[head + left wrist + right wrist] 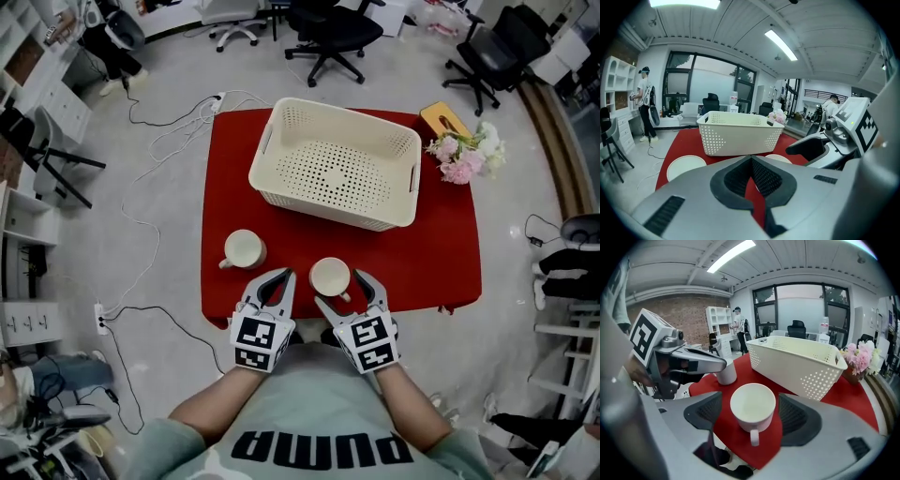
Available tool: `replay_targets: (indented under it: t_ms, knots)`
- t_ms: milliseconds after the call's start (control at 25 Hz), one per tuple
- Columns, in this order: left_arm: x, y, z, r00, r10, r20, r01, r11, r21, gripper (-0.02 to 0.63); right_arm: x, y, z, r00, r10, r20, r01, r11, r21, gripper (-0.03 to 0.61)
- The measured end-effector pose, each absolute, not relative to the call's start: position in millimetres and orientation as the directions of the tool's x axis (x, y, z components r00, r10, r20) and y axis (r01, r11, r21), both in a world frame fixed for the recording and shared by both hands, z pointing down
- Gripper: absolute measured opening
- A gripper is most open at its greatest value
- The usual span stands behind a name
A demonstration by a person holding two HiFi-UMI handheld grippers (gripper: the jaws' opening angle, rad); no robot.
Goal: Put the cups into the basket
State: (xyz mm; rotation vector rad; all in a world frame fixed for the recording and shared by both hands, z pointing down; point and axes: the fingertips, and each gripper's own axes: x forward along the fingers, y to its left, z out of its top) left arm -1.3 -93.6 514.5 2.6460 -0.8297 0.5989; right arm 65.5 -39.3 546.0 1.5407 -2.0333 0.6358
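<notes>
The right gripper [753, 417] is released, its jaws spread wide. A white cup [753, 406] stands upright between them on the red cloth [441, 253], its handle pointing back toward the gripper. Both pads [708, 414] sit just beside the cup's wall with a gap showing on each side, so nothing presses on it. In the head view this cup [330, 277] is at lower centre of the frame, near the cloth's near edge.

The left gripper [751, 161] is clenched: its pads meet at their tips and there is nothing between them, only red cloth showing behind. In the head view it [275, 281] hovers just left of the right gripper, at the cloth's near edge.

A second cup [243, 249] stands upright to the left of the first, just above the left gripper in the frame, with its handle to the left. It is clear of both grippers.

The basket [319, 202], cream and perforated, fills the upper middle of the cloth and holds no cups. It is well apart from both cups.

At upper right, a bunch of pink and white flowers [464, 155] lies by the cloth's edge, with a yellow box [443, 119] just beside it. A person [645, 103] stands by shelves at the far left of the left gripper view.
</notes>
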Motion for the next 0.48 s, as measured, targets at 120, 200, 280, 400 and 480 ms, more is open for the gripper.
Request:
replay_targets:
  t_ms: [120,200,280,400,480]
  knots:
    - [-1,-97,526,0.720,-0.487,0.494,-0.625,-0.764,0.159,0.003,61,-43,557,-0.274,-0.691,0.669,-0.951,0.298,-0.082,0.372]
    - [0,-100,533,0.703,-0.498,0.507,-0.644,-0.749,0.158,0.003,63,-45,566,-0.291,-0.667,0.686,-0.942,0.324,-0.085,0.381]
    - [1,-103,540,0.687,-0.507,0.520,-0.660,-0.735,0.155,0.003,64,-47,574,-0.306,-0.648,0.698,-0.934,0.348,-0.086,0.388]
    - [0,-108,548,0.667,-0.515,0.538,-0.678,-0.719,0.151,0.003,60,-51,583,-0.334,-0.619,0.710,-0.917,0.389,-0.092,0.393]
    - [1,-111,554,0.659,-0.517,0.545,-0.684,-0.714,0.150,0.003,59,-54,589,-0.349,-0.602,0.718,-0.904,0.418,-0.089,0.394]
